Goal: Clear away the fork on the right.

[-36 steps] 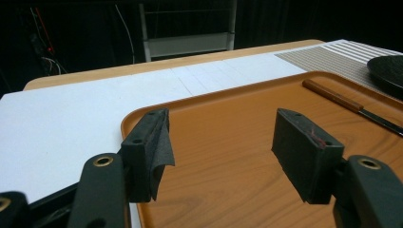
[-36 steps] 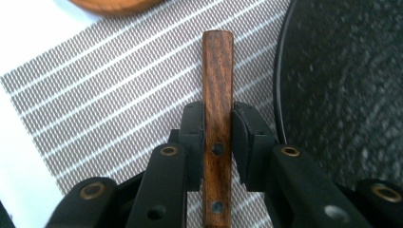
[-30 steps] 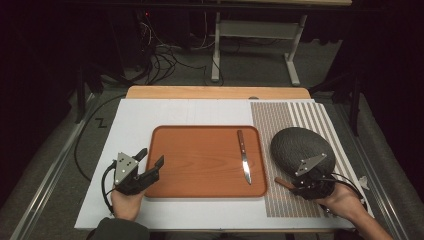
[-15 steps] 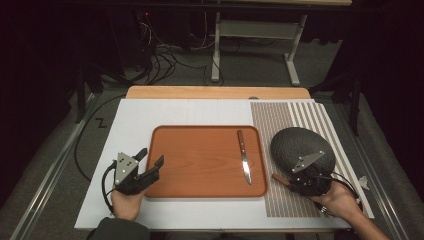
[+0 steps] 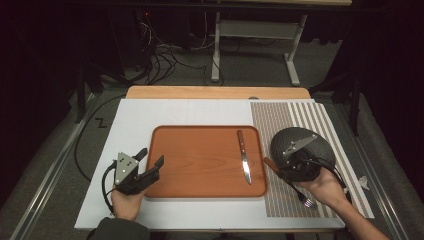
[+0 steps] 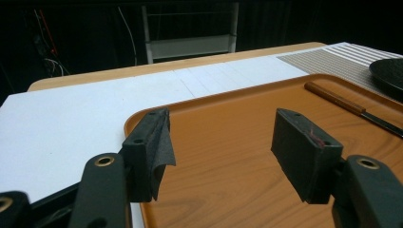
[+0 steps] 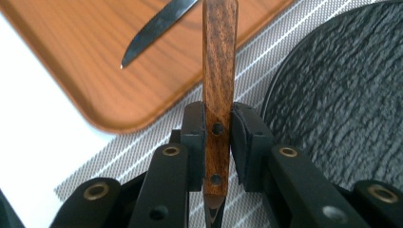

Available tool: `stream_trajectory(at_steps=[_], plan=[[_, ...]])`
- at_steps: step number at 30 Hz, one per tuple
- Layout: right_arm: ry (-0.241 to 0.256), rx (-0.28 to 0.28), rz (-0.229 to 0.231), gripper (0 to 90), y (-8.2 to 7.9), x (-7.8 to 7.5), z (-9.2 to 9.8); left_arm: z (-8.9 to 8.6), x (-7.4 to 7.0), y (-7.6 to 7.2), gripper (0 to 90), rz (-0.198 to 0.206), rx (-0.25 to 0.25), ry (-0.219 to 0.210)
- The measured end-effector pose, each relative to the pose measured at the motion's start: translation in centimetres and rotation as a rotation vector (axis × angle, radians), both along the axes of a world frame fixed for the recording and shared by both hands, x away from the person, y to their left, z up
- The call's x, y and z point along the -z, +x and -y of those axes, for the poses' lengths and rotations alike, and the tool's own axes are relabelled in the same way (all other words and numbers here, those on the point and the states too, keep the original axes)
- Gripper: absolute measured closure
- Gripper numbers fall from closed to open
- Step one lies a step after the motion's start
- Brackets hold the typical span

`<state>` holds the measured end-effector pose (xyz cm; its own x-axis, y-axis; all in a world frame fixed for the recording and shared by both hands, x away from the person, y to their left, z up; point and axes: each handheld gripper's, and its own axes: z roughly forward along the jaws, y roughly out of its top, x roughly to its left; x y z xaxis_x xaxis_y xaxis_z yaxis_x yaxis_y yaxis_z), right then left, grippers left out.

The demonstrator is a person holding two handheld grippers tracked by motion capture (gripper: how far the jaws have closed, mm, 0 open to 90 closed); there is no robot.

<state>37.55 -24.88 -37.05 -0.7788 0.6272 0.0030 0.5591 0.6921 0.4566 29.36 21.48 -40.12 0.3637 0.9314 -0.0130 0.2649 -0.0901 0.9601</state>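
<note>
My right gripper point(image 5: 280, 170) is shut on a fork's wooden handle point(image 7: 218, 57), just left of a dark round plate point(image 5: 322, 147) on a striped placemat point(image 5: 280, 115). The fork's metal tines point(image 5: 308, 202) stick out near the person's hand. A knife point(image 5: 244, 160) with a wooden handle lies on an orange-brown tray point(image 5: 200, 160), near its right side. My left gripper point(image 5: 151, 156) stands open at the tray's left edge, nothing between its pads point(image 6: 304, 156). The right gripper view shows the knife blade point(image 7: 157, 23), the tray's corner point(image 7: 95, 57) and the plate point(image 7: 342, 95).
The tray and placemat rest on a white board point(image 5: 135, 120) over a wooden table point(image 5: 215, 92). Cables and a metal stand point(image 5: 250, 30) sit on the dark floor beyond the far edge. Bare white board surrounds the tray on the left and front.
My right gripper has shifted left and slightly away from the person, carrying the fork along the plate's left edge. The left gripper has stayed in place.
</note>
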Motion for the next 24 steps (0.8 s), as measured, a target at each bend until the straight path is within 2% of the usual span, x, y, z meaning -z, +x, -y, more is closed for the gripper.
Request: stream_trajectory(at_steps=[9, 17, 24], plan=[[0.026, 0.025, 0.000, 78.5, 0.7, -0.4, -0.8, 0.1, 0.0, 0.0, 38.0, -0.002, 0.001, 0.003], [0.059, 0.080, -0.012, 78.5, 1.9, -0.9, -1.8, 0.1, 0.0, 0.1, 38.0, -0.003, 0.001, 0.001], [0.068, 0.086, 0.000, 78.4, 2.7, -1.3, -3.0, 0.1, 0.0, 0.1, 37.9, -0.004, 0.002, 0.001]])
